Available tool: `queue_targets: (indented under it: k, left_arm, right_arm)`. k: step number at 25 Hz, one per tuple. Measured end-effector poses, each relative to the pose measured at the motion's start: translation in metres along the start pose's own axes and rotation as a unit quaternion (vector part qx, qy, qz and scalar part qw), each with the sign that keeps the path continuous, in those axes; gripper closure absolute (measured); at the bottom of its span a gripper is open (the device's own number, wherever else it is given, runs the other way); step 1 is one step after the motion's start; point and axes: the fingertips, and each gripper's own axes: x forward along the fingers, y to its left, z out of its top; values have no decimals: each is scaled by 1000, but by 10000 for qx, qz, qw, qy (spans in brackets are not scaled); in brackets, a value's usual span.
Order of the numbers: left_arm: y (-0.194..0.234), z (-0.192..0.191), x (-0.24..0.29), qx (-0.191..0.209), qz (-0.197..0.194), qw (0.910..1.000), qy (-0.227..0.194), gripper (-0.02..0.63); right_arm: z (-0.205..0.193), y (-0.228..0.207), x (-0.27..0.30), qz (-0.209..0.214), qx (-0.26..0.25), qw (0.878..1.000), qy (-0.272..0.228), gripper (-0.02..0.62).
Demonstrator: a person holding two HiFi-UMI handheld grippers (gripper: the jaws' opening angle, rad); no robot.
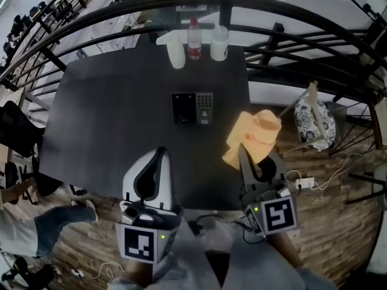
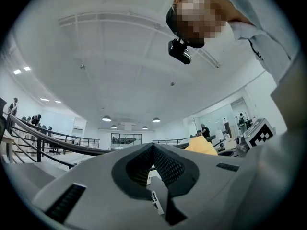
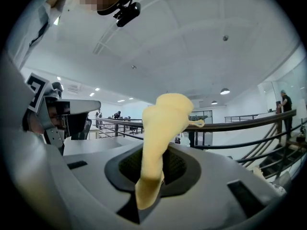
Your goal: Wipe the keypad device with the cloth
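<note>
The keypad device [image 1: 192, 108], a black panel with a grey keypad on its right half, lies flat in the middle of the dark table [image 1: 109, 113]. My right gripper [image 1: 253, 156] is raised over the table's near right corner, shut on the yellow cloth [image 1: 254, 139]. In the right gripper view the cloth [image 3: 160, 128] stands up bunched between the jaws of the right gripper [image 3: 152, 174]. My left gripper [image 1: 161, 153] is held over the near edge, tips together and empty. The left gripper [image 2: 153, 150] points upward, and the cloth [image 2: 204, 146] shows at its right.
Two white cups [image 1: 176, 53] [image 1: 219, 43] and a red-labelled bottle [image 1: 193, 40] stand at the table's far edge. Black railings curve around the table. A patterned bag [image 1: 314, 119] and a power strip [image 1: 304, 182] lie to the right; a person's leg [image 1: 54, 228] is at the left.
</note>
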Motion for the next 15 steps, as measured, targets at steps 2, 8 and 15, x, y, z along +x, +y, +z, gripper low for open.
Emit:
queue_targets:
  k: [2,8,15]
  left_arm:
    - [9,-3,2,-19,-4,10000,1,594]
    - [41,-13,12,-42,1,10000,25,594]
    - [70,-25,24,-57,-12,9999,84,594]
  right_arm:
    - [-2,6,11,33,-52,10000,45,526]
    - [-5,25,49,153,-150,9997,148,526]
    - [-22,42,97,351,-377,9979,389,525]
